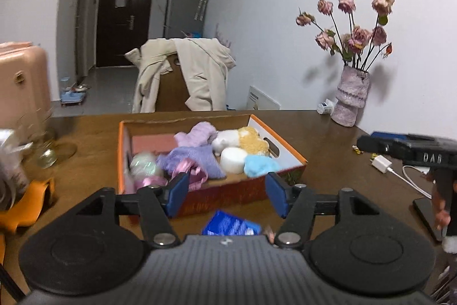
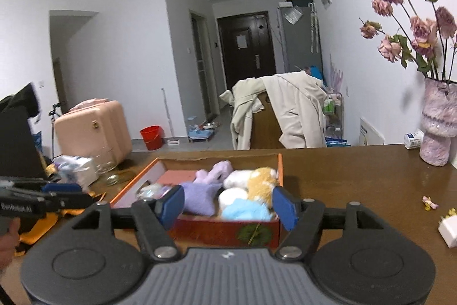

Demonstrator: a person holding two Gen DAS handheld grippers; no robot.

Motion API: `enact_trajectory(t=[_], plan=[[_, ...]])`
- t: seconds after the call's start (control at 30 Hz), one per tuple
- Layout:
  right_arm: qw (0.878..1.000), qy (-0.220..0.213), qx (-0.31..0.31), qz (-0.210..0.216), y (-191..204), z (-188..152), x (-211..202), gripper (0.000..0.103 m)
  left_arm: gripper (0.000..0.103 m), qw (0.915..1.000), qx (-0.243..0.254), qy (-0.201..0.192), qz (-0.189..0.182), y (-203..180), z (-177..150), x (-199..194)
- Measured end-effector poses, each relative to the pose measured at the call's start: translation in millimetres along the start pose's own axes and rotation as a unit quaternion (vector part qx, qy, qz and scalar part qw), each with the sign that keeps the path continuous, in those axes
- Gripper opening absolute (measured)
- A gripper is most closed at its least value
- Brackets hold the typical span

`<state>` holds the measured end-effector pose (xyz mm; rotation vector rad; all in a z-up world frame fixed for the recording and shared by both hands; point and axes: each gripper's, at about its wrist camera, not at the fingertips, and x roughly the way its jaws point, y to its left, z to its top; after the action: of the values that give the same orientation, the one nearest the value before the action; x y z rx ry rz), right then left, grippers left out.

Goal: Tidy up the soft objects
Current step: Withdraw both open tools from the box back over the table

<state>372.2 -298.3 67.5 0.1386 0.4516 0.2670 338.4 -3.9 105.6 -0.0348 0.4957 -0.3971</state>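
An orange-rimmed cardboard box (image 1: pixel 288 148) (image 2: pixel 281 165) sits on the brown table and holds several soft things: a purple plush star (image 1: pixel 197 159) (image 2: pixel 200 197), a lilac plush (image 1: pixel 197 133), a white and tan plush (image 1: pixel 242 139) (image 2: pixel 257 179), a white round puff (image 1: pixel 232 159), a light blue fluffy piece (image 1: pixel 260 165) (image 2: pixel 245 210), and a pink ribbon (image 1: pixel 190 169). My left gripper (image 1: pixel 227 192) hovers open before the box's near wall, nothing between its blue pads. My right gripper (image 2: pixel 227 206) is open too, held back from the box, with nothing in it.
A vase of dried roses (image 1: pixel 351 96) (image 2: pixel 438 122) stands at the table's back right. A white charger (image 1: pixel 381 163) (image 2: pixel 448 230) and cable lie on the right. A blue packet (image 1: pixel 228 225) lies near the box. An orange cloth (image 1: pixel 31 199) and glass jars (image 1: pixel 42 145) are left.
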Motion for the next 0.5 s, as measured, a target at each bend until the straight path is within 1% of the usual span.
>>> enact_trajectory(t=[0.1, 0.17, 0.23, 0.33, 0.43, 0.5], plan=[[1.0, 0.0, -0.009, 0.002, 16, -21, -28, 0.071, 0.071, 0.9995, 0.006, -0.019, 0.022, -8, -27, -39], [1.0, 0.004, -0.013, 0.007, 25, -37, -46, 0.071, 0.079, 0.9987, 0.017, -0.033, 0.036, -15, -47, -61], [1.0, 0.005, -0.015, 0.01, 34, -55, -61, 0.071, 0.083, 0.9988, 0.008, -0.035, 0.031, -17, -68, -77], [1.0, 0.014, -0.009, 0.02, 47, -86, -79, 0.071, 0.084, 0.9992, -0.034, -0.011, 0.018, -18, -102, -90], [0.999, 0.028, 0.015, 0.027, 55, -116, -92, 0.071, 0.085, 0.9982, -0.046, -0.01, 0.035, -23, -130, -103], [0.998, 0.037, 0.032, 0.037, 59, -132, -100, 0.071, 0.086, 0.9979, -0.056, -0.004, 0.032, -22, -144, -110]])
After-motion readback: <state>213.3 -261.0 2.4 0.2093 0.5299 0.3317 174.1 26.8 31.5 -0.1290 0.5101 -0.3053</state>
